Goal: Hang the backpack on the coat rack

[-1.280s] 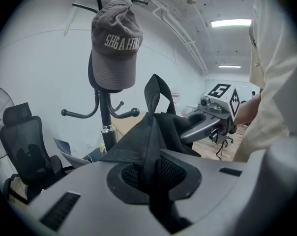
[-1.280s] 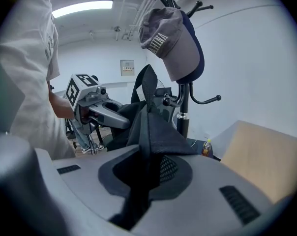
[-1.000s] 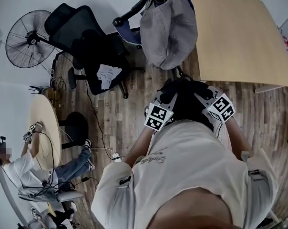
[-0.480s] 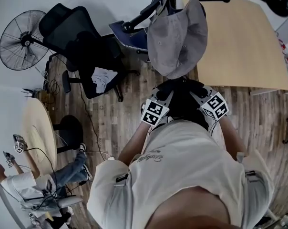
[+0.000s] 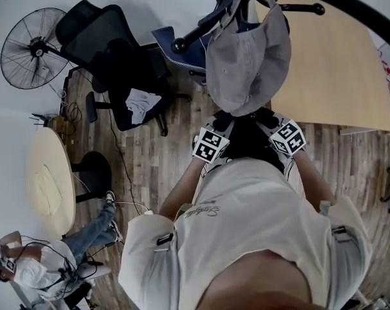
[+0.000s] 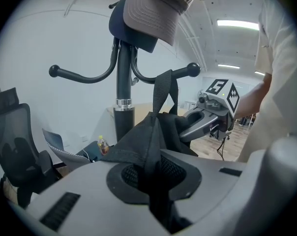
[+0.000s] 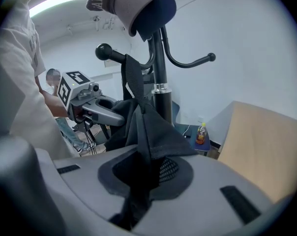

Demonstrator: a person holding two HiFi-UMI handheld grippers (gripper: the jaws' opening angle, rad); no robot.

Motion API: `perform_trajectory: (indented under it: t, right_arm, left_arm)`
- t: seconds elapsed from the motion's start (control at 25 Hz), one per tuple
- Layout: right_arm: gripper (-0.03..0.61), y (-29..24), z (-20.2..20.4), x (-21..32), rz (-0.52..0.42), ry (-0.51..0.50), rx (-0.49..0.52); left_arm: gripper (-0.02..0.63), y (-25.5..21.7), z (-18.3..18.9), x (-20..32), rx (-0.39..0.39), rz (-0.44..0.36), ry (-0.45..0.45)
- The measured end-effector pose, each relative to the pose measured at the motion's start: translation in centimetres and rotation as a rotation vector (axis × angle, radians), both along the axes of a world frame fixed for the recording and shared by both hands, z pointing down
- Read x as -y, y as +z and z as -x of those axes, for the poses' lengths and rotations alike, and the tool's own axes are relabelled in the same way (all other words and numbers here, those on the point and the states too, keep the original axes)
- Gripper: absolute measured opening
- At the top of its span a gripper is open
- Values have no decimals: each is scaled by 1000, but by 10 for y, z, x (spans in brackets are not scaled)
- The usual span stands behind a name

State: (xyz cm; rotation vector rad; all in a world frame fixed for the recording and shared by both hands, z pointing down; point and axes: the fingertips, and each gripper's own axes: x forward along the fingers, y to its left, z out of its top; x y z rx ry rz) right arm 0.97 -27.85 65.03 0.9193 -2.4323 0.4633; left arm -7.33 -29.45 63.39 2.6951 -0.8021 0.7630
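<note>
The black backpack (image 5: 246,141) hangs between both grippers, right under the coat rack (image 5: 198,31). A grey cap (image 5: 250,63) sits on top of the rack. My left gripper (image 5: 225,125) is shut on a fold of backpack fabric (image 6: 148,136). My right gripper (image 5: 270,124) pinches another fold (image 7: 151,132), and its jaws are opening slightly with the fabric still pressed between them. The backpack's strap (image 6: 164,90) runs up over a knobbed hook arm (image 6: 185,72) of the rack, also visible as the strap (image 7: 133,80) beside the knob (image 7: 103,50).
A black office chair (image 5: 111,57) and a fan (image 5: 30,47) stand at the left. A wooden table (image 5: 330,63) lies to the right, a round table (image 5: 46,179) at the left with a seated person (image 5: 27,270). A bottle (image 7: 201,133) stands on a blue chair behind the pole.
Both grippers, still holding the backpack, have moved forward under the cap and closer to the rack pole. The rack's arms now reach over the grippers.
</note>
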Motion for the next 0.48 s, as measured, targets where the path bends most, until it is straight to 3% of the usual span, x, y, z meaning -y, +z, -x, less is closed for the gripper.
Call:
perform_trajectory:
  t: [0.48]
  right_arm:
    - [58, 10, -3, 33, 40, -51, -39]
  left_arm:
    - [54, 10, 0, 26, 7, 39, -65]
